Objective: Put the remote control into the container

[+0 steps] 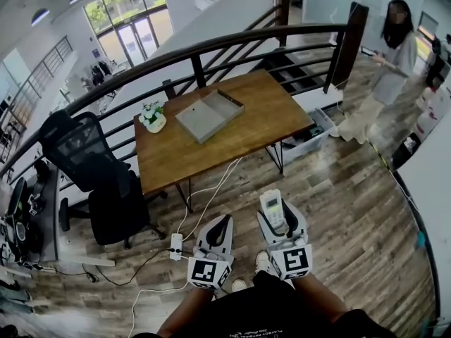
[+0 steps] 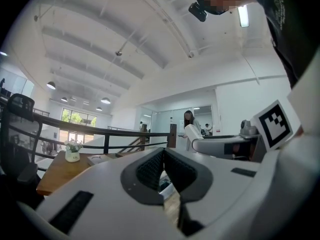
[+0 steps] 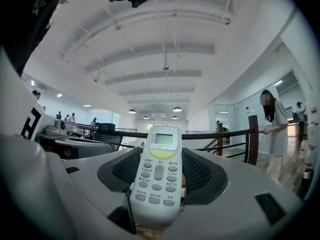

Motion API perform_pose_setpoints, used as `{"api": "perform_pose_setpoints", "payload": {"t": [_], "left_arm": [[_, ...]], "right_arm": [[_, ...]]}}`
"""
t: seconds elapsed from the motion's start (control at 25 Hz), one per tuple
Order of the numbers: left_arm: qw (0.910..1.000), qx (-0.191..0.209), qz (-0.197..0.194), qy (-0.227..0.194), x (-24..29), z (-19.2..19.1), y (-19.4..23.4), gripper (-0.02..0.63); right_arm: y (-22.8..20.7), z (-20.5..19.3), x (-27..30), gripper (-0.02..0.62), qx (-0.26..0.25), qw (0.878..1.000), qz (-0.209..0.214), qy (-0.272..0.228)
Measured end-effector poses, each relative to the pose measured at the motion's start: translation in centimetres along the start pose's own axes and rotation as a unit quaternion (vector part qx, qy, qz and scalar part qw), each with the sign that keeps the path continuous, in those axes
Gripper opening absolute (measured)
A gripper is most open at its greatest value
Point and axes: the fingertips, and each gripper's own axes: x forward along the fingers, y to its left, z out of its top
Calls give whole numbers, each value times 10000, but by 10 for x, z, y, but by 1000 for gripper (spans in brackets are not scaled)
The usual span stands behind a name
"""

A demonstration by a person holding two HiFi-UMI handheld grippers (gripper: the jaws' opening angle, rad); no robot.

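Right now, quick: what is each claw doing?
Left claw: closed, empty.
Right claw: closed on the remote control.

1 remote control [image 1: 272,210]; 1 container [image 1: 209,115]; 1 desk [image 1: 232,145]; 1 flower pot [image 1: 153,121]; 1 office chair [image 1: 88,153]; 2 tools: left tool [image 1: 220,224], right tool [image 1: 280,213].

The white plastic remote control [image 3: 157,176] is looking smooth, the shallow grey container [image 1: 209,115] matt, the brown wooden table [image 1: 176,153] grained.
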Motion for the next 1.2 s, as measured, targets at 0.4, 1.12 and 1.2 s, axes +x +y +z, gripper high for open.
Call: {"api": "perform_pose_setpoints", "payload": {"t": [0.4,1.12,1.2], "left_arm": [[9996,20,186,216,66,-5,5,8],[9965,-40,727,402,120,-13,26,6],[9965,-79,736,395,125,-14,31,6]], "right_arm": [[-46,-12,46,269,143,9993,348,40],[-91,-7,102,269,253,9971,712,25],[-93,-7,108,269,293,9971,701,28]]}}
